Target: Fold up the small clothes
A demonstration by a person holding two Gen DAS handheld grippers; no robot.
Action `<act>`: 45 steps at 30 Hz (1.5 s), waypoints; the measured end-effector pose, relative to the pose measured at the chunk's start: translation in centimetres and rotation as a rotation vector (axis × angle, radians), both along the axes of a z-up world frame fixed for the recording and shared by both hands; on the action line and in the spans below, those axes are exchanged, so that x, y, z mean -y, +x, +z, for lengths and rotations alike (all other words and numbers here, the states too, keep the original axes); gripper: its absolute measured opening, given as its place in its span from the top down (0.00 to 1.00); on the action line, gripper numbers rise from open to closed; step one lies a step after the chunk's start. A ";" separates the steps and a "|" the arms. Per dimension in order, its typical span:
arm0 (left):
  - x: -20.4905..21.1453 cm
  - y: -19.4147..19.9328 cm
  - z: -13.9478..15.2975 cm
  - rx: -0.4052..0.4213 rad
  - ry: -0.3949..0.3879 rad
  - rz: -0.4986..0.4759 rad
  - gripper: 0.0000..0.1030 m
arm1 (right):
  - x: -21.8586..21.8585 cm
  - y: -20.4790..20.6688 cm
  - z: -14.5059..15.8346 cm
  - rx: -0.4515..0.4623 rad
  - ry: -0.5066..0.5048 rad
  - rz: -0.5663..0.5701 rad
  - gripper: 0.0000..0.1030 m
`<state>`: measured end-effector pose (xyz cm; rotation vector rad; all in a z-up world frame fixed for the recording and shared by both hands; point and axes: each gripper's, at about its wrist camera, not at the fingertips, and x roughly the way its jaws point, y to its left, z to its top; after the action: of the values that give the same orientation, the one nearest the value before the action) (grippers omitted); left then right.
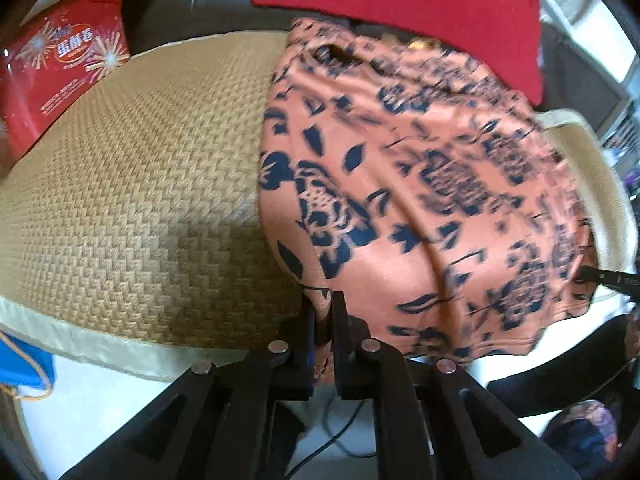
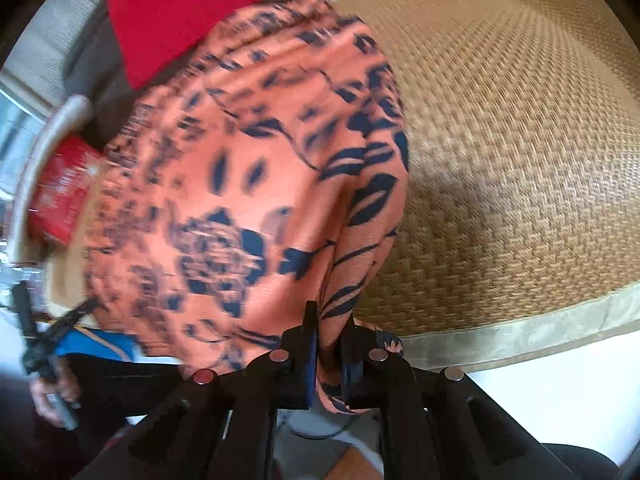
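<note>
Orange cloth with dark navy flowers, the garment [image 1: 420, 200] drapes over the woven mat [image 1: 140, 200], its near hem past the mat's front edge. The left claw [image 1: 323, 320] pinches one hem corner, the right claw [image 2: 330, 336] the other. A red box [image 1: 64, 76] at the mat's far left corner bears Chinese lettering.

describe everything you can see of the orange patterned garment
The orange garment is thin, soft-looking cloth printed with dark navy flowers and leaves. It lies rumpled on the woven tan mat, its far edge near the red cloth, its near edge hanging past the mat's border. The left gripper and right gripper each pinch a near corner. Motion blur smears parts of the print.
</note>
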<state>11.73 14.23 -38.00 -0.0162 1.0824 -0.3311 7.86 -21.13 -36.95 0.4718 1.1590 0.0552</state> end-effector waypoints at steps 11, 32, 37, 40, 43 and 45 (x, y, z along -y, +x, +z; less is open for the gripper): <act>2.6 0.7 -2.0 -0.071 0.089 -0.056 0.93 | 0.1 1.0 -1.0 0.008 0.162 -0.018 0.91; -1.3 20.8 11.8 0.039 -0.313 0.005 0.94 | 8.0 15.1 12.9 0.365 0.435 -0.117 0.93; 0.2 33.9 6.2 -0.070 -0.293 0.146 0.90 | 12.4 26.5 9.1 0.379 0.492 -0.350 0.89; -0.2 37.5 2.0 -0.152 -0.379 0.238 0.90 | 14.8 30.2 3.9 0.357 0.557 -0.528 0.89; -1.4 37.0 1.4 -0.094 -0.513 0.293 0.87 | 15.5 30.3 1.8 0.348 0.548 -0.589 0.88; -2.8 35.8 2.4 0.010 -0.548 0.344 0.61 | 14.7 29.5 3.2 0.385 0.450 -0.532 0.87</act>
<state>47.50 17.07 -35.56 -0.6808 0.9316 -0.3058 37.35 -35.83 -33.77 1.1052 0.6102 -0.0557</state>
